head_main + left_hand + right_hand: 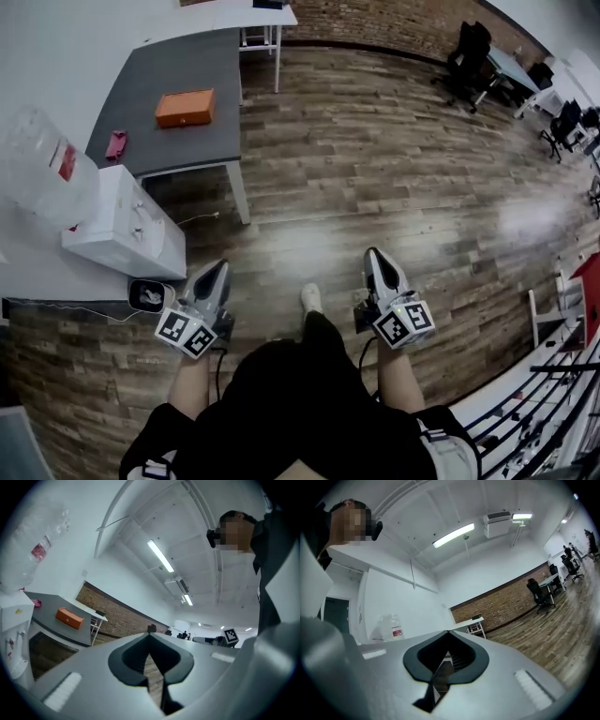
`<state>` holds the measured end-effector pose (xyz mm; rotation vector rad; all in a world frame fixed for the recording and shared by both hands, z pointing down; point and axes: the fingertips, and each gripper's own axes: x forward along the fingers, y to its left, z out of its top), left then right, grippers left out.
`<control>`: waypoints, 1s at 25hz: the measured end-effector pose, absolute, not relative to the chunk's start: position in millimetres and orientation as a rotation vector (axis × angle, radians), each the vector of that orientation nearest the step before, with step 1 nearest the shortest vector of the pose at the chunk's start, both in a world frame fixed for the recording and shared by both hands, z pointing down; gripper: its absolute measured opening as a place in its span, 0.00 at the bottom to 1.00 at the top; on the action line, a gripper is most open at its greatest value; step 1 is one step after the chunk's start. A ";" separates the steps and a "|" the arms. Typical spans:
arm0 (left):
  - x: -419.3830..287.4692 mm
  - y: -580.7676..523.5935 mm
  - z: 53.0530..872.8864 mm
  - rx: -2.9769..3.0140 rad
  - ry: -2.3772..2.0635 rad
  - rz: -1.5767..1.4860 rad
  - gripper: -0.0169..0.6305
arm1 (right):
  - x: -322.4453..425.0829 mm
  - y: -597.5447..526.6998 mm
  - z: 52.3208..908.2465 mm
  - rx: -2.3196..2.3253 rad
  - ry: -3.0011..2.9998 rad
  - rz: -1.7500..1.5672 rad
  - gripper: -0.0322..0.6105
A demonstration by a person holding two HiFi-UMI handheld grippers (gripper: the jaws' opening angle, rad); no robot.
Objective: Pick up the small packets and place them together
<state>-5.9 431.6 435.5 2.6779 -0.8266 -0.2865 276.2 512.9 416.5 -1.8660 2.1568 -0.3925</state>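
Plainly, the grey, wedge-shaped left gripper (220,267) and right gripper (373,255) were both closed tight on nothing above the wood-plank floor (375,141). A small pink packet (115,143) lay on the matte grey table (178,66), near a rectangular orange box (185,108). The clear bottle (37,155) had a red label, unreadable.

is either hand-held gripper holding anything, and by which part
Nothing is held: the left hand-held gripper and the right hand-held gripper are both shut, with nothing between their jaws.
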 end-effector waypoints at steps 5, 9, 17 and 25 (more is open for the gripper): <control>-2.4 391.2 431.2 2.645 -1.011 -0.323 0.03 | 301.0 443.5 419.0 -1.754 2.231 -0.412 0.05; 7.6 356.4 417.5 2.607 -1.141 -0.390 0.03 | 325.0 389.5 411.2 -1.701 2.235 -0.404 0.05; 42.3 314.0 406.9 2.565 -1.321 -0.409 0.03 | 372.7 338.6 427.6 -1.615 2.251 -0.513 0.05; 57.5 286.2 400.5 2.579 -1.406 -0.362 0.03 | 386.6 296.5 417.7 -1.537 2.361 -0.430 0.05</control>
